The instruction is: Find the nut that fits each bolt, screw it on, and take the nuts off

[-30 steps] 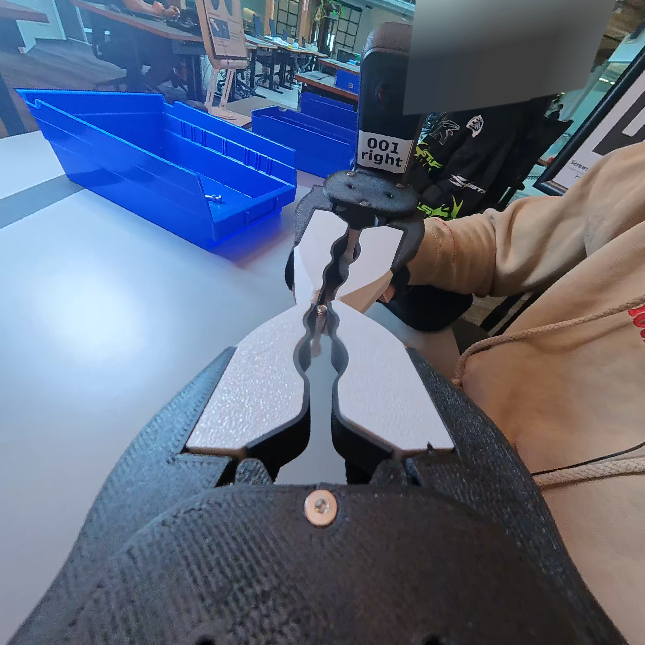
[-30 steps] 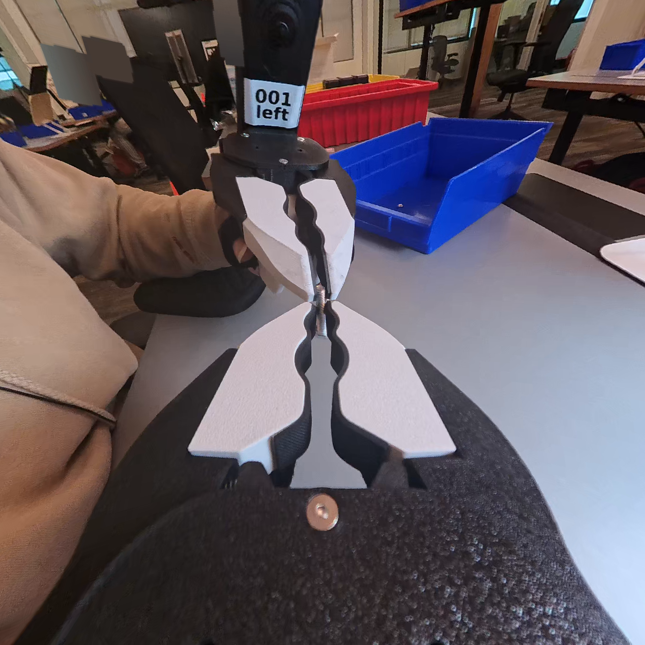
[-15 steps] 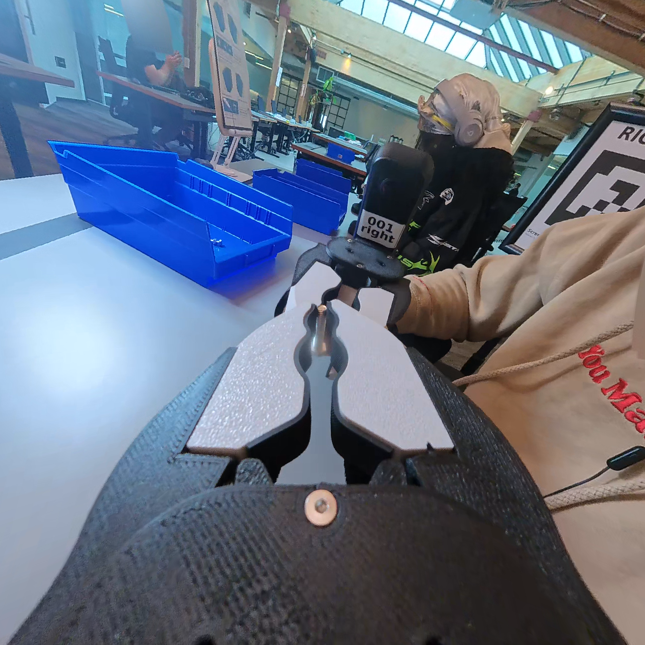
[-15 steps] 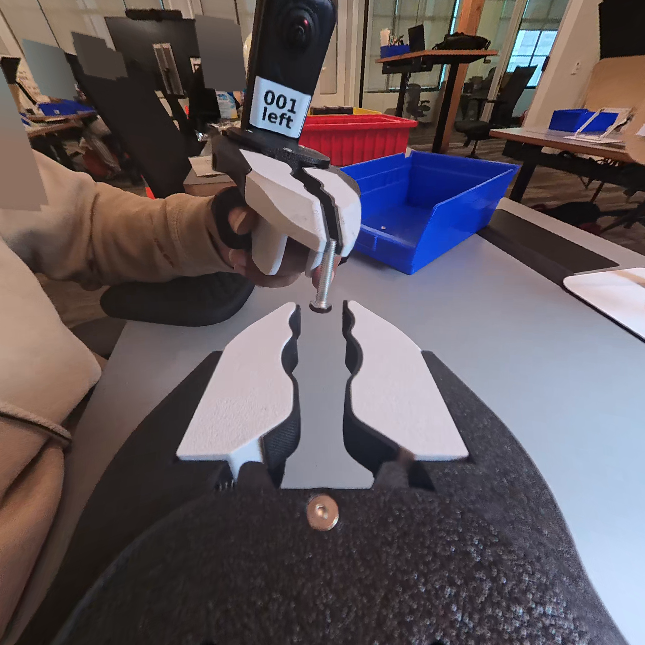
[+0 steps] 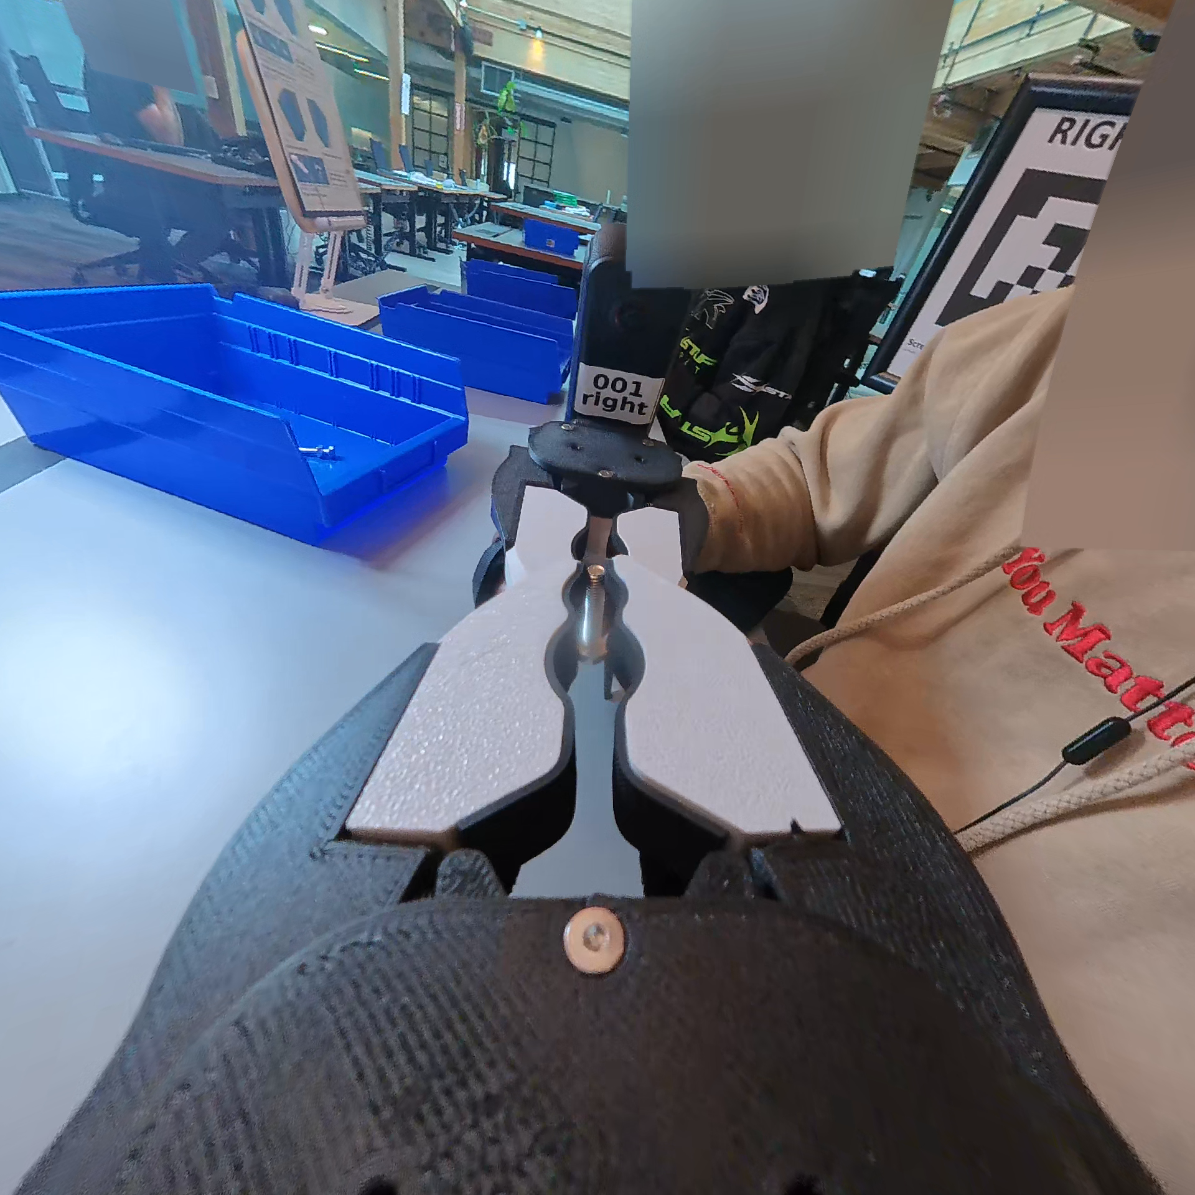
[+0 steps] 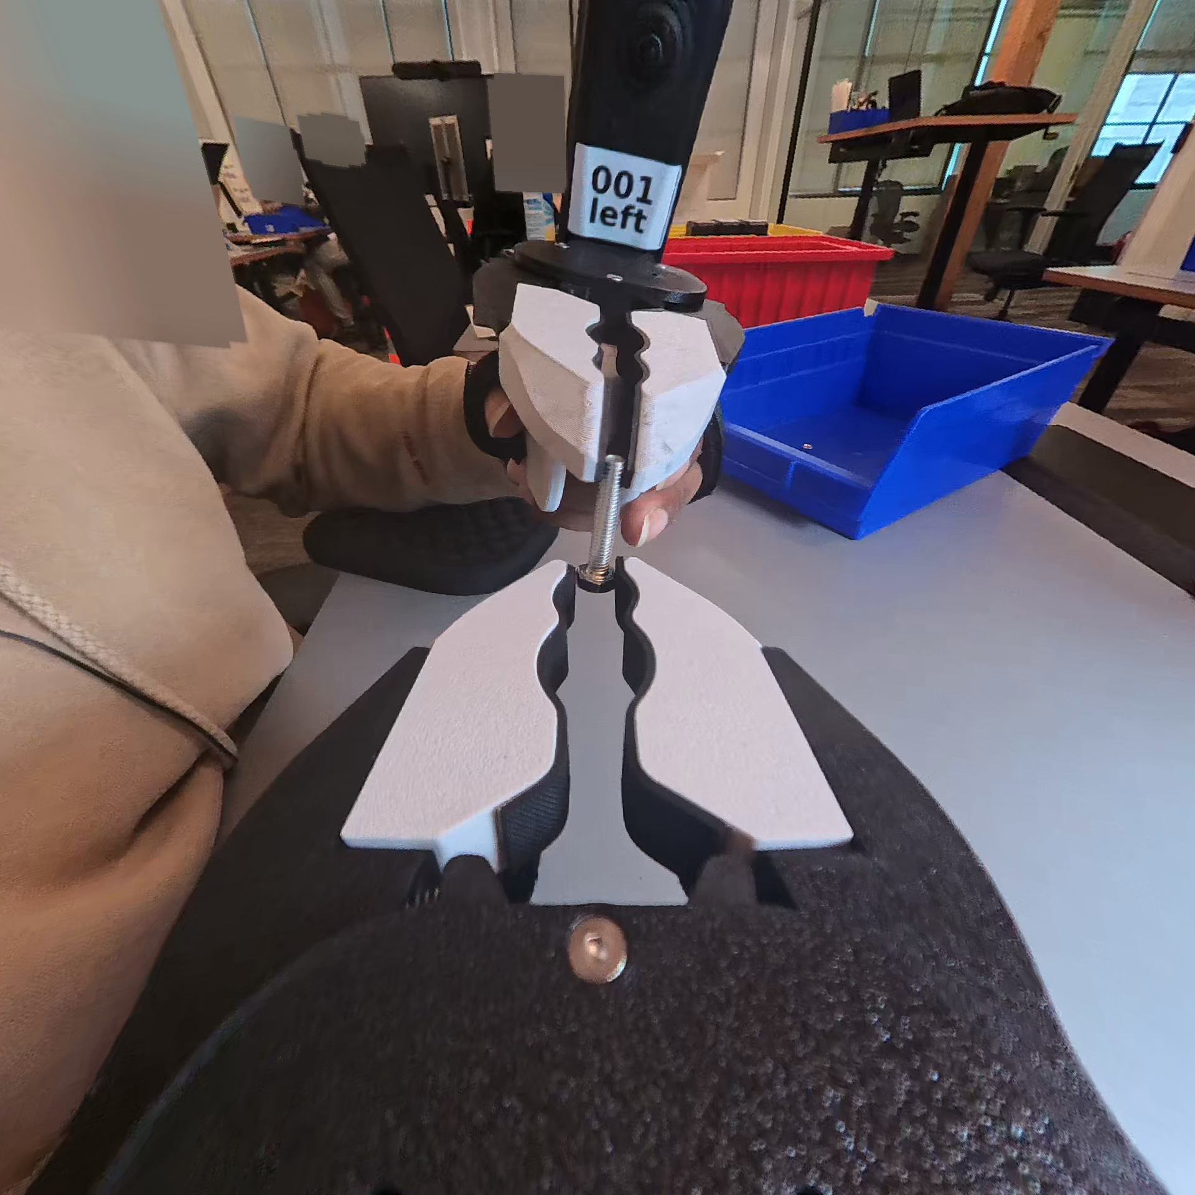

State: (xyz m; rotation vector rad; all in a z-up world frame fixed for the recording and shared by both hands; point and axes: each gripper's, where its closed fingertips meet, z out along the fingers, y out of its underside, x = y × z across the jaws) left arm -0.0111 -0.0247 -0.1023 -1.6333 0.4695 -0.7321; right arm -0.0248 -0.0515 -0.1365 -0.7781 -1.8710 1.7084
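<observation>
My left gripper (image 5: 592, 575) is shut on a silver bolt (image 5: 590, 614), which lies along the notch between its white fingers. In the right wrist view the left gripper (image 6: 614, 452) holds the bolt (image 6: 606, 511) pointing down toward me. A dark nut (image 6: 595, 577) sits on the bolt's threaded end. My right gripper (image 6: 596, 575) is shut on that nut with its fingertips. In the left wrist view the right gripper (image 5: 598, 537) faces mine, tip to tip, above the grey table (image 5: 161, 646).
A long blue bin (image 5: 194, 401) with a small bolt (image 5: 317, 449) inside stands at the left, with more blue bins (image 5: 478, 330) behind. In the right wrist view a blue bin (image 6: 905, 414) and a red bin (image 6: 776, 271) stand beyond. A person's beige sleeves flank both grippers. The grippers are tip to tip, or close to it.
The right gripper let go of the nut and drew back half a second ago. It has now closed on the nut again. The left gripper kept hold of the bolt.
</observation>
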